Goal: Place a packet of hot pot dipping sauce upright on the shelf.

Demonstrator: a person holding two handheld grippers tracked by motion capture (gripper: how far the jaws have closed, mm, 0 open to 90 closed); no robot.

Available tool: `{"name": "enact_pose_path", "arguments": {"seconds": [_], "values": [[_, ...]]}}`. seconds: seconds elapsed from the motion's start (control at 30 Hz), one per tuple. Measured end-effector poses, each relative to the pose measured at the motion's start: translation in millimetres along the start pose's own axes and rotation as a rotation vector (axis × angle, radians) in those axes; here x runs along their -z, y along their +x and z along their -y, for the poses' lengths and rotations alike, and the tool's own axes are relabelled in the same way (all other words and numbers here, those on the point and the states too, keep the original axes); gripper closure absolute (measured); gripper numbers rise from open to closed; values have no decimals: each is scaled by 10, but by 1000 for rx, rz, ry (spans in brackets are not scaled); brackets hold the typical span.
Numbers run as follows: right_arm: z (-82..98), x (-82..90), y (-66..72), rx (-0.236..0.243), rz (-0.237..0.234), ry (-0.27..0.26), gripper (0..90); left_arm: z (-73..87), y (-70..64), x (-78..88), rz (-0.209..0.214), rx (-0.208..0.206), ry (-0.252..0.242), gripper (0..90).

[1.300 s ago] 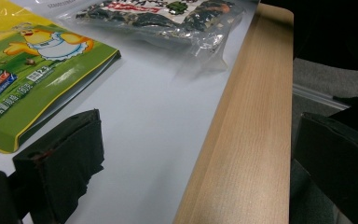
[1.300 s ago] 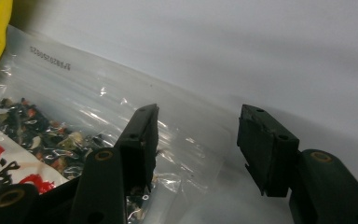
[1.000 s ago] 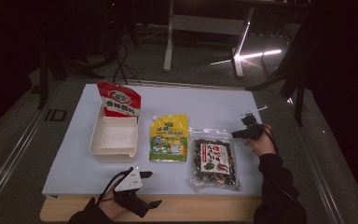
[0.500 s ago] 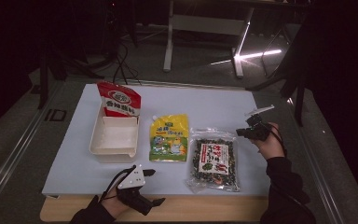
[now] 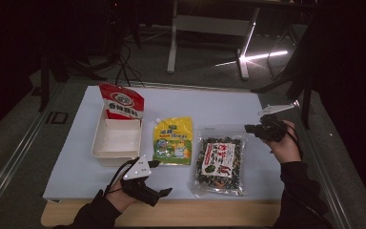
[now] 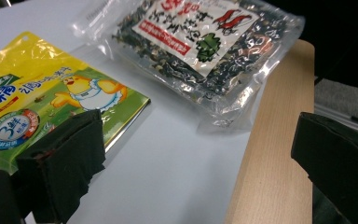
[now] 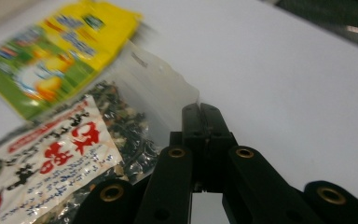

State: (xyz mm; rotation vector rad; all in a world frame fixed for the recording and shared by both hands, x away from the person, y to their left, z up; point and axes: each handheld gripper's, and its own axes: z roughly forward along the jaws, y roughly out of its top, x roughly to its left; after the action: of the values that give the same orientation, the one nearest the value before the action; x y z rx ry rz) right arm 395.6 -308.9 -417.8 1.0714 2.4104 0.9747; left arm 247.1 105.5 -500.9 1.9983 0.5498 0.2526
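The right gripper [image 5: 249, 128], at the right of the high view, has its jaws pressed together with nothing between them. In the right gripper view the tips [image 7: 200, 109] sit just short of the empty, sealed top corner of the clear bag of dried vegetable mix [image 7: 98, 154]. That flat corner looks like the easiest spot to pinch, which probably explains the approach from this side.

The bag [image 5: 219, 164] lies flat on the white table [image 5: 195, 102], right of centre, label up. The left gripper [image 5: 162, 177] hangs at the lower left of the high view, over the table's near edge. Its jaws are spread wide and empty in its own view [image 6: 198, 172], aimed across the yellow pouch [image 6: 51, 102] towards the bag, apparently ready to help.

The yellow pouch [image 5: 173, 141] lies between the bag and the white tray [image 5: 116, 140], where a red pouch [image 5: 122, 102] stands at the far end. The tray is probably where the packs go
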Motion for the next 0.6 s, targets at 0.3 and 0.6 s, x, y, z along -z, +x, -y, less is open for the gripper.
{"name": "enact_pose_path", "arguments": {"seconds": [0.3,0.6], "values": [[-204,232,224,90,-15,-67,900,-181,47,-48,-28,4,35,36],[-350,469,446,179,-95,-160,900,-260,68,-111,-43,1,28,34]]}}
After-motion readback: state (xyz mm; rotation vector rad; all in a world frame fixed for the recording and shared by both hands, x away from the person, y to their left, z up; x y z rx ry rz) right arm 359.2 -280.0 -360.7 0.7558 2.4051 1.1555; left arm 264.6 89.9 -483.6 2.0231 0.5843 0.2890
